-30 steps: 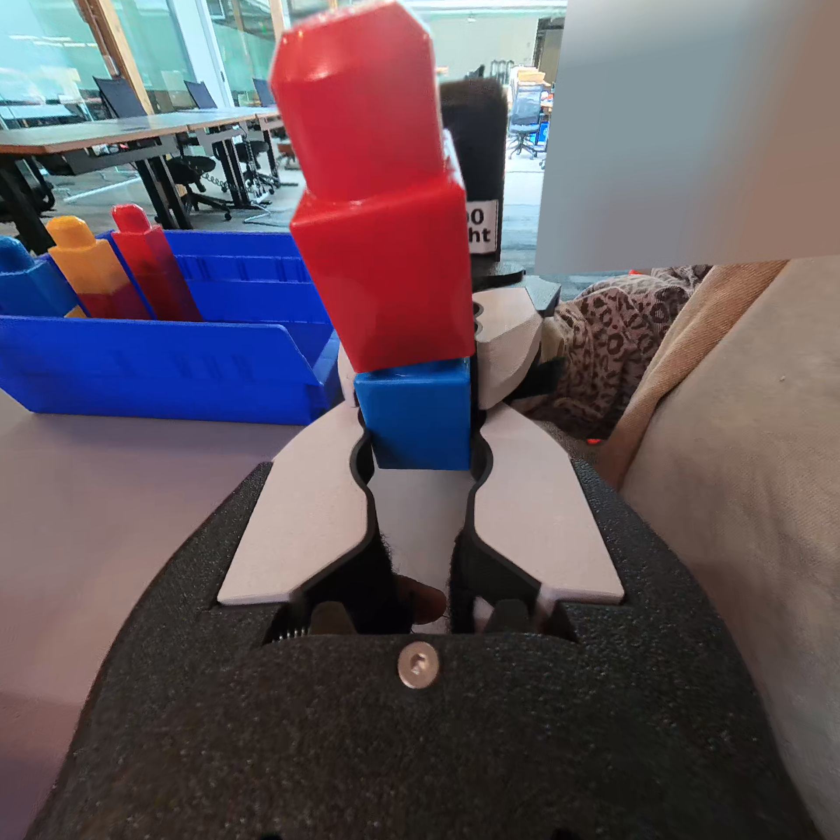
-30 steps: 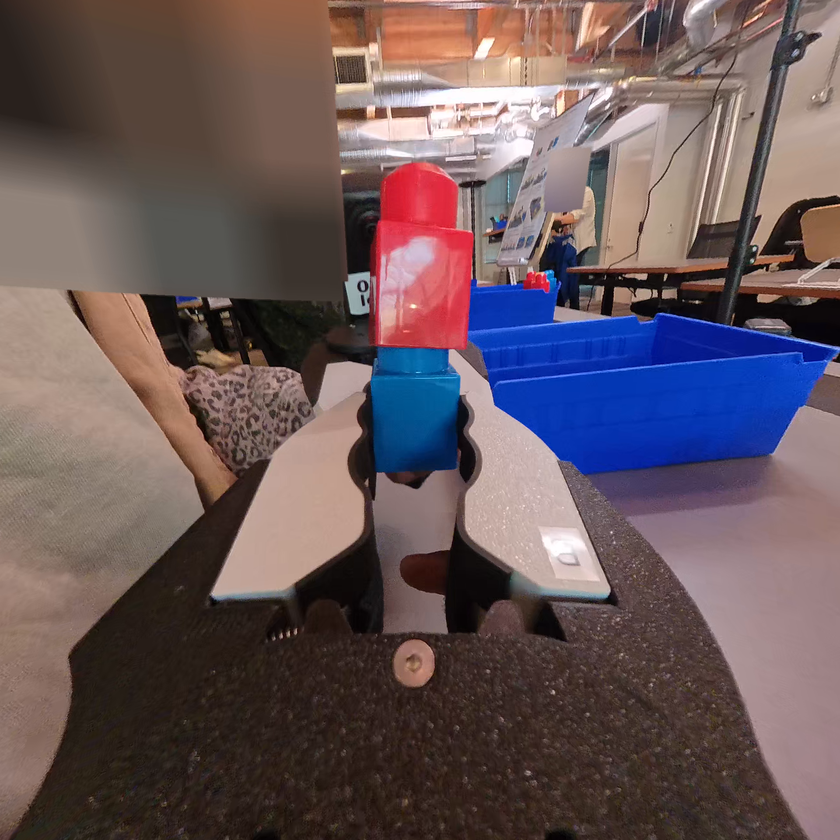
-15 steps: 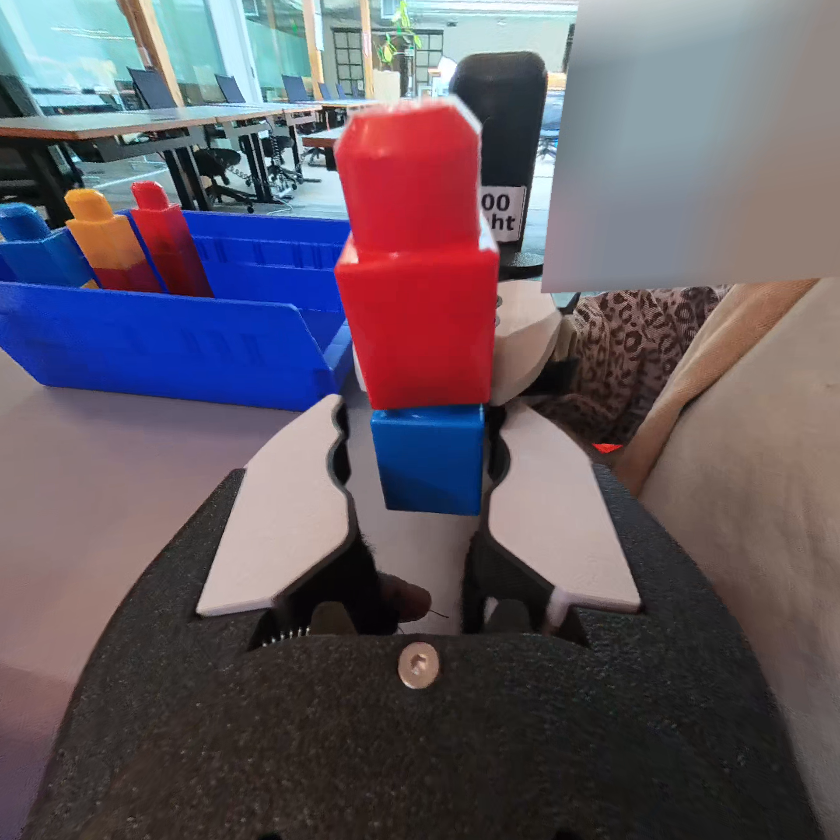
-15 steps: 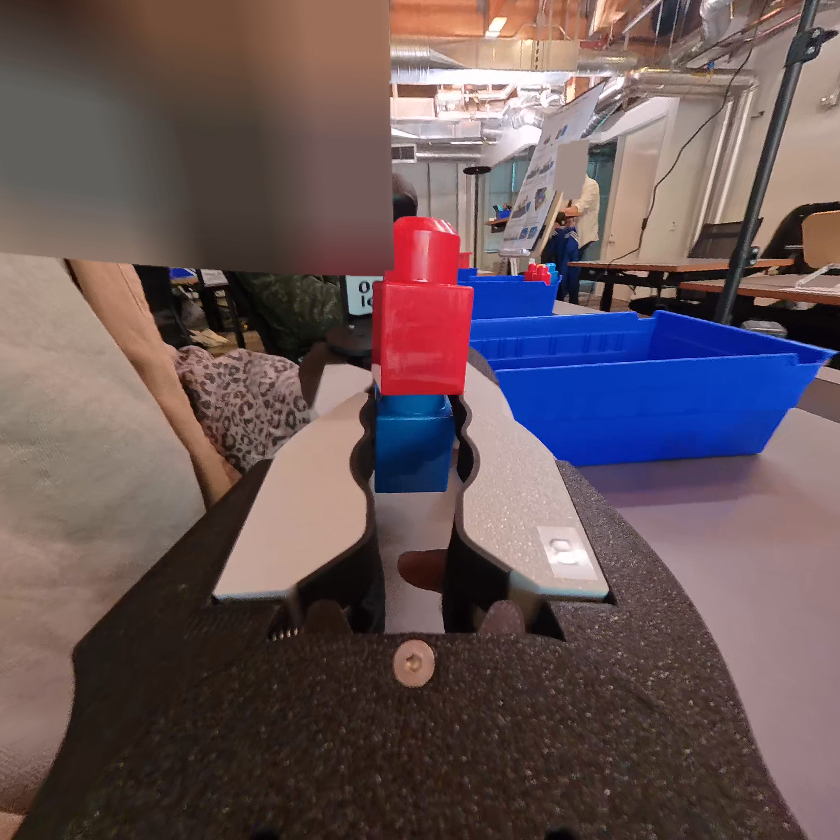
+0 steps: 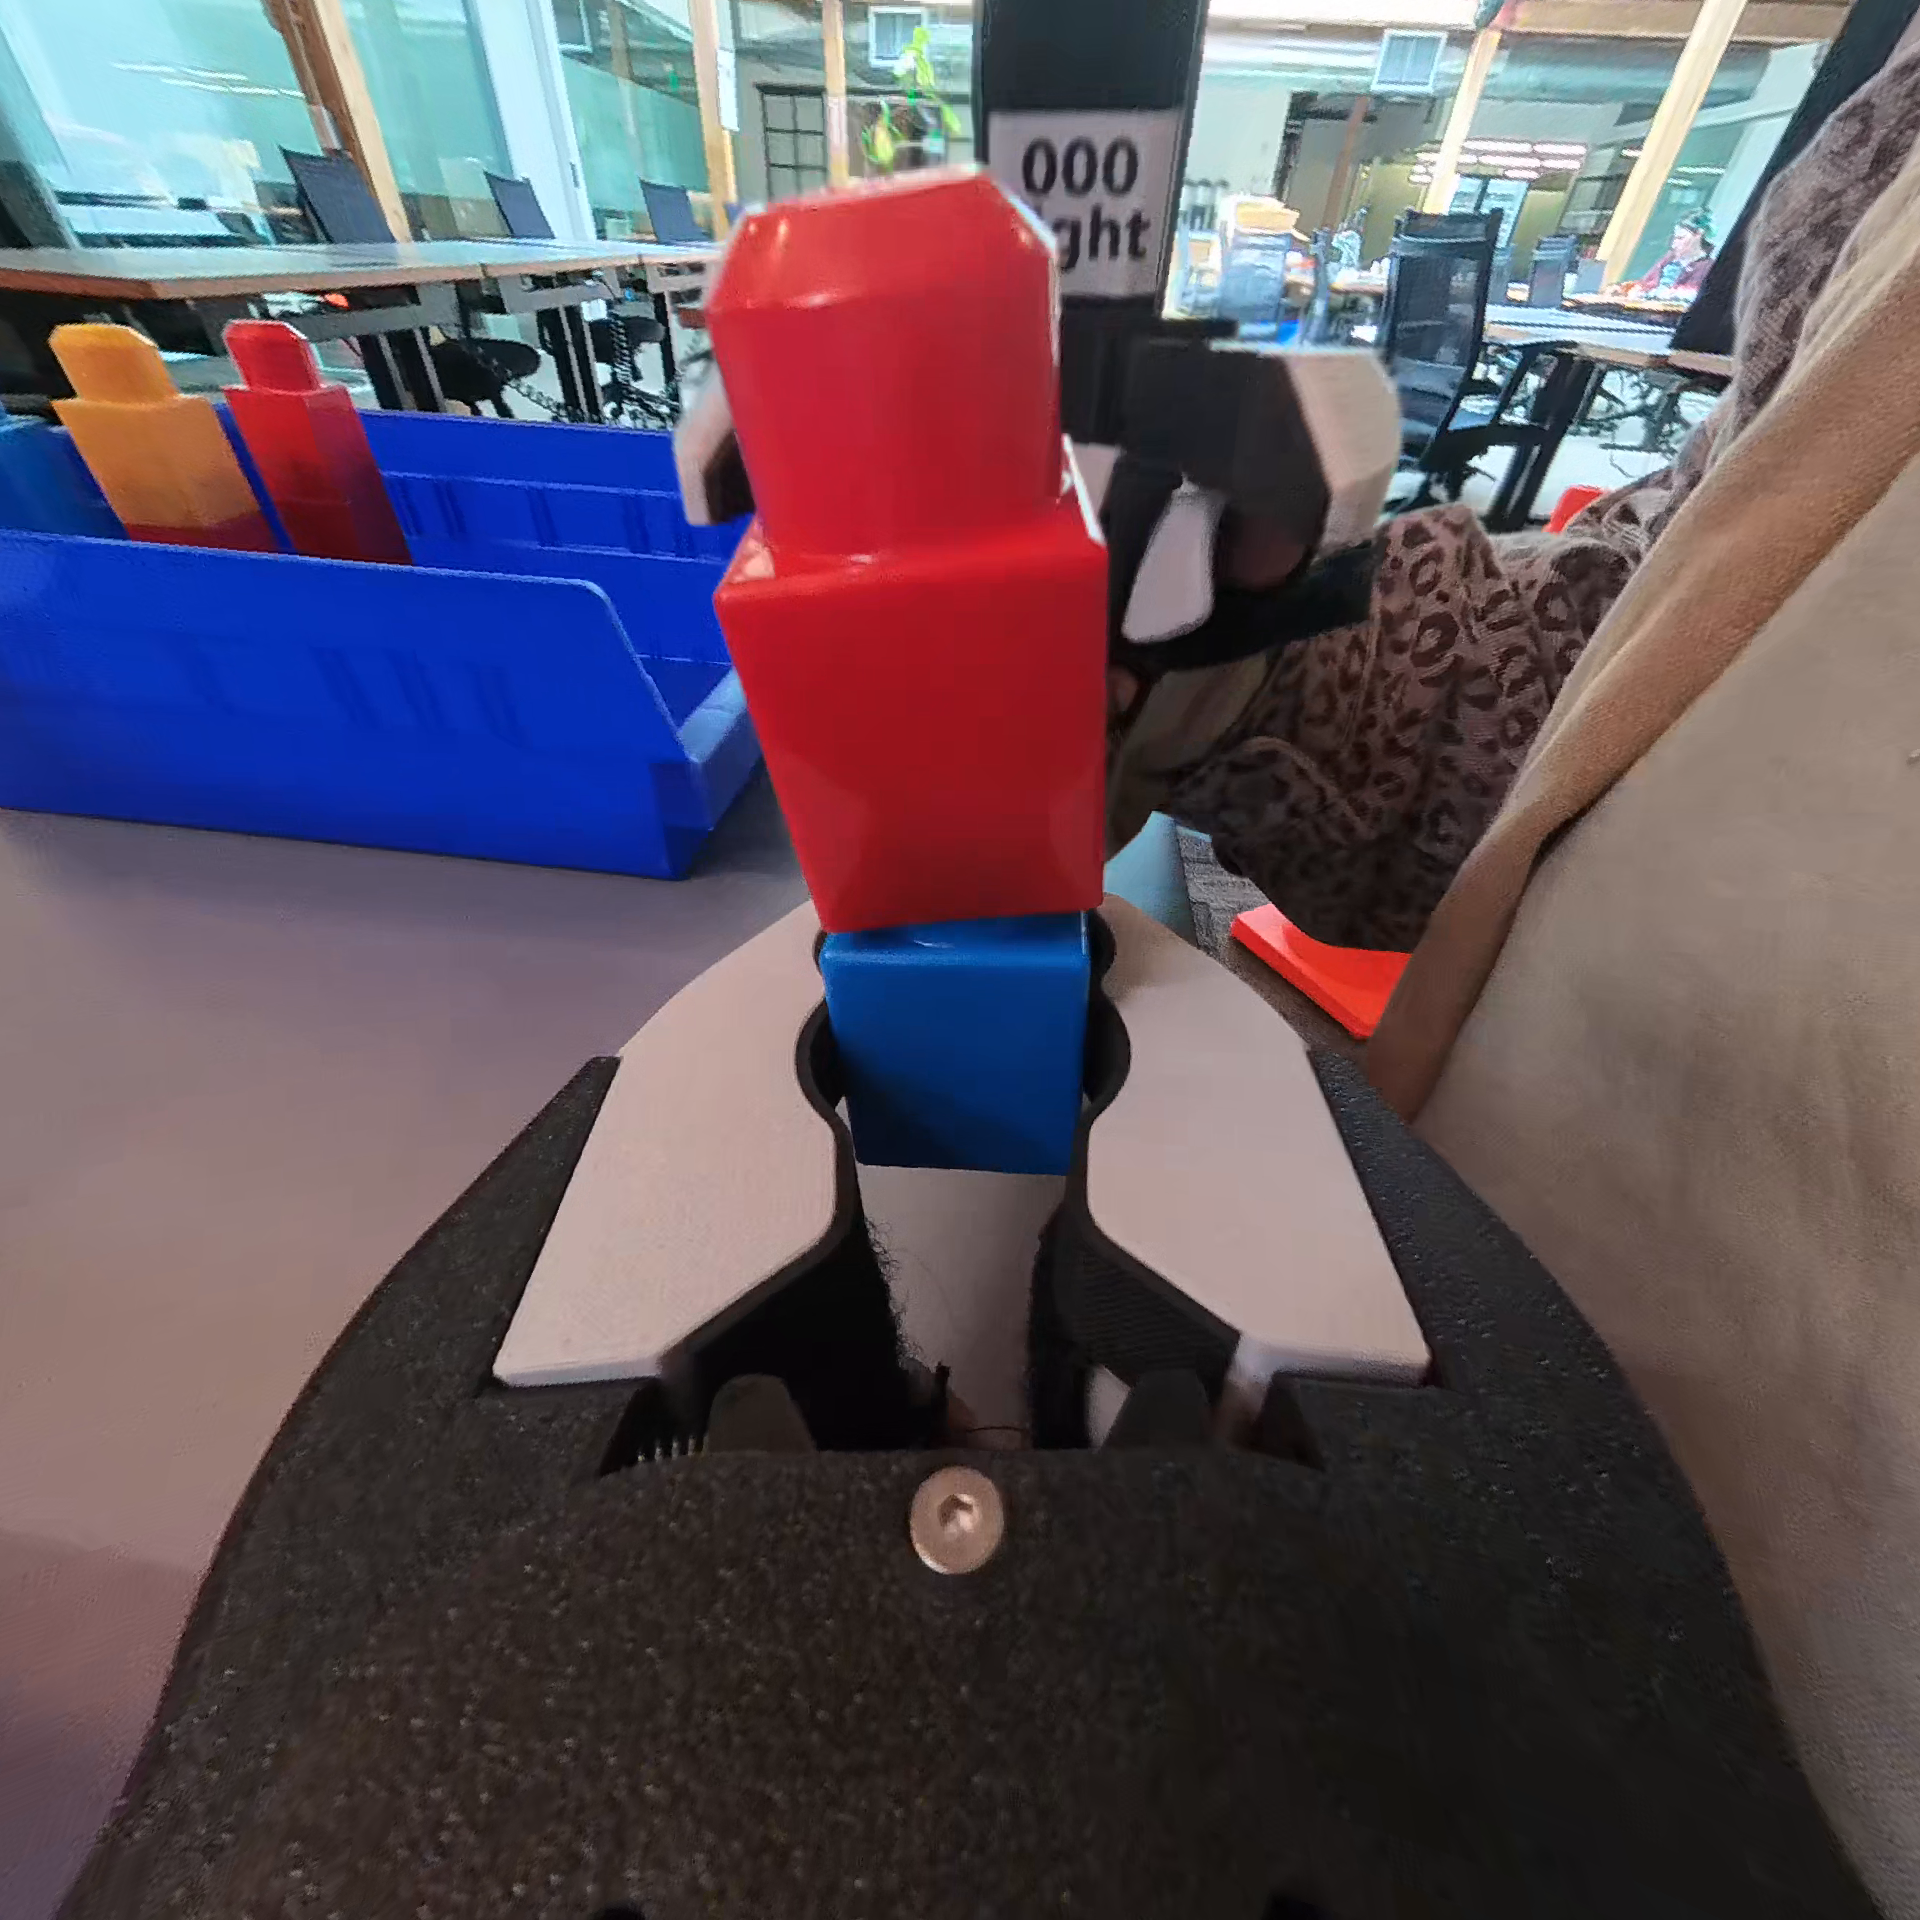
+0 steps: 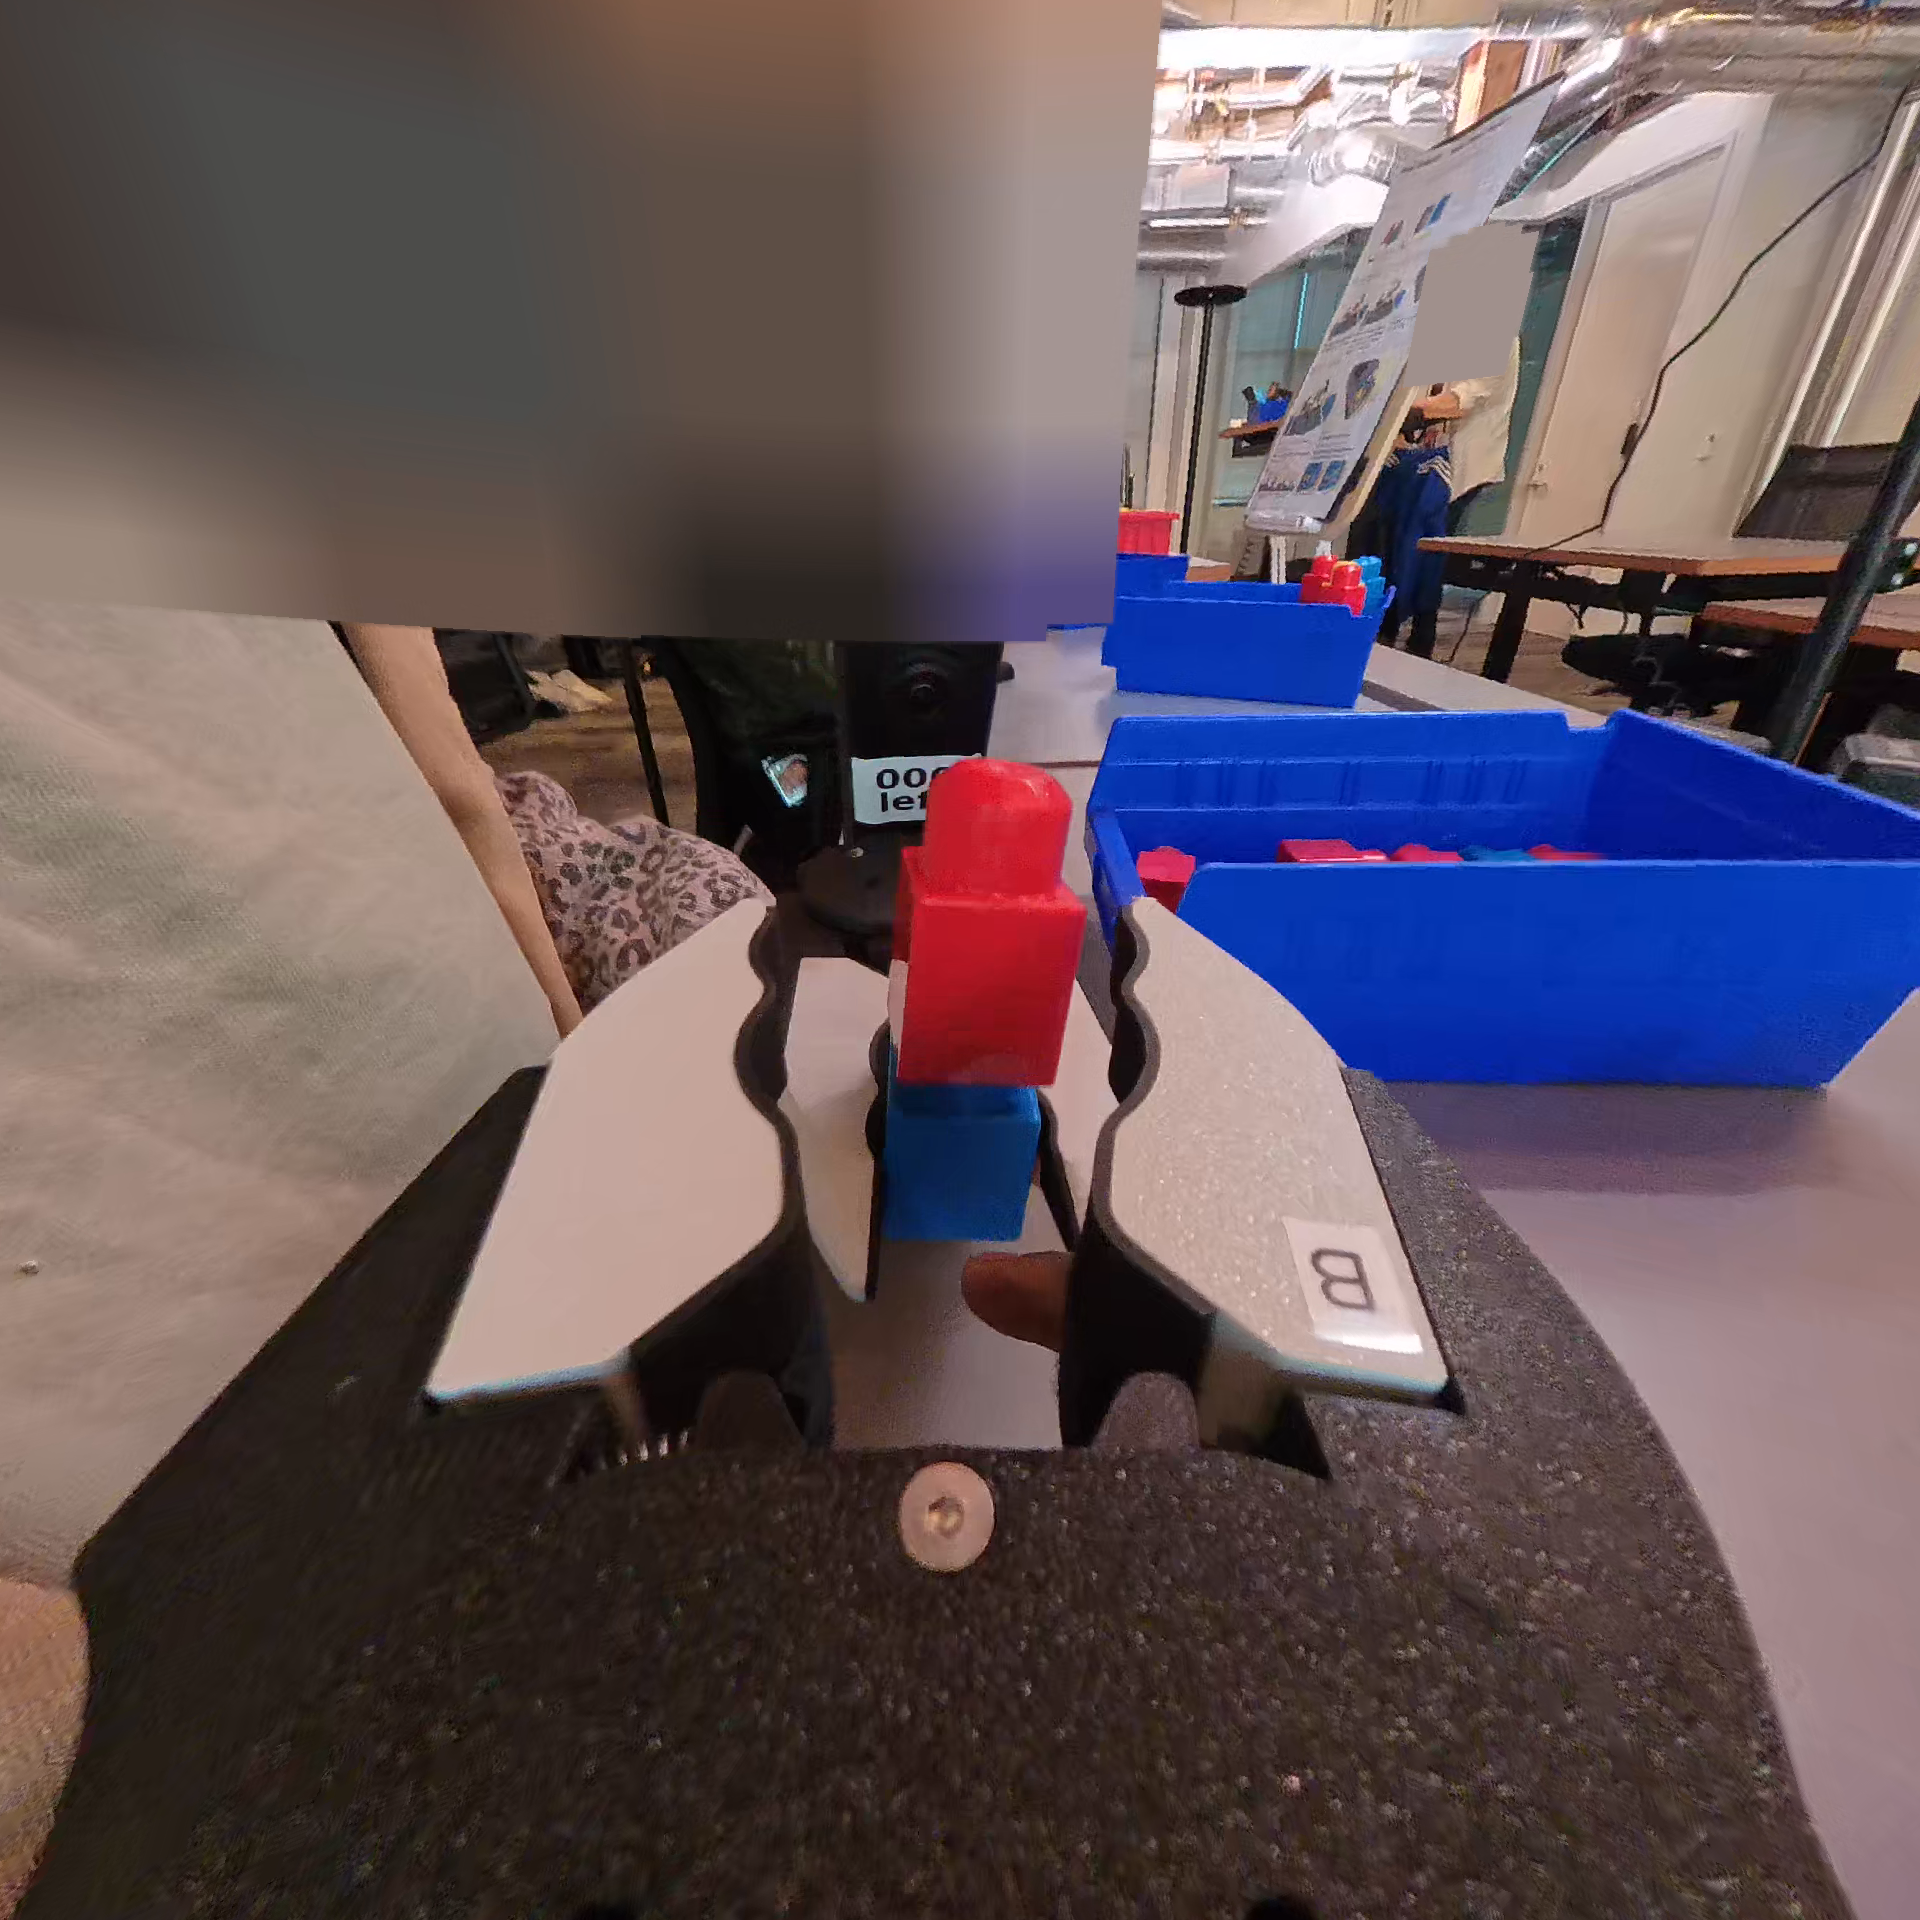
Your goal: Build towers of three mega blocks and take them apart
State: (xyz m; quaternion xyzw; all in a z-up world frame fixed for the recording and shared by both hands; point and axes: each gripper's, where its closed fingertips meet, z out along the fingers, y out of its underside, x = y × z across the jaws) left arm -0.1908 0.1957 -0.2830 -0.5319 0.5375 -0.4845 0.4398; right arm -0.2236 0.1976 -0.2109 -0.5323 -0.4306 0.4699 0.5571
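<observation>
2 grippers face each other over the grey table (image 5: 260,1039), and we see a 2-block stack between them. Our left gripper (image 5: 961,1023) is clenched on the blue block (image 5: 961,1049) at the bottom of the stack, with both pale fingers (image 5: 717,1101) pressed against its sides. The red block (image 5: 914,717) sits on top of the blue one, leaning a little, its round stud pointing up.

Our right gripper (image 6: 940,997) stands released: its fingers (image 6: 1226,1101) are spread wide and there is clear space between each of them and the stack. From this side we see the left gripper's fingers closed around the blue block (image 6: 956,1169), with the red block (image 6: 987,977) rising above them.

Further out, 1 blue bin (image 5: 343,707) sits on the table toward its far edge in the left wrist view, and it holds an orange tower (image 5: 145,436) and a red tower (image 5: 312,457) standing upright side by side. In the right wrist view another blue bin (image 6: 1558,966) lies just beside the right gripper, with loose red and blue blocks (image 6: 1434,854) in it. A further blue bin (image 6: 1236,649) with a few blocks stands well behind it. A flat orange piece (image 5: 1320,971) lies past the near table edge, by the person's beige sleeve (image 5: 1662,935).
</observation>
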